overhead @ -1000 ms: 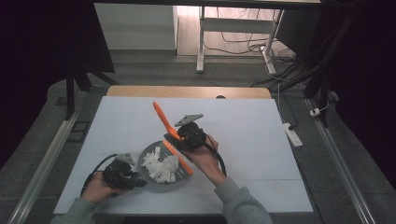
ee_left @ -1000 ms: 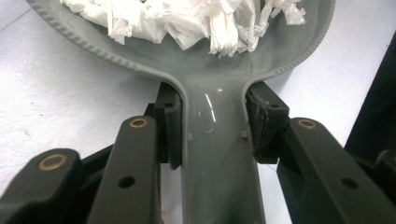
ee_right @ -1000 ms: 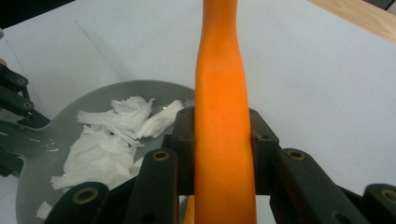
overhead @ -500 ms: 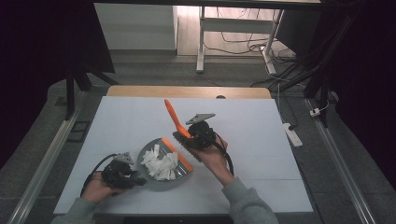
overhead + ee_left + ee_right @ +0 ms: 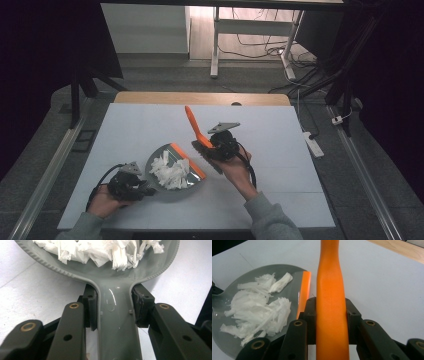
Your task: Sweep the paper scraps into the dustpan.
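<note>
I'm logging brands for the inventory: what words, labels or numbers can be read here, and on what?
None can be read.
The dustpan handle bears only faint moulded marks, no letters.
The brush handle is plain orange.
The paper scraps are blank.

Left claw (image 5: 131,184) lies low, jaws clamped shut; right claw (image 5: 220,145), held higher beside it, is clamped too.
</note>
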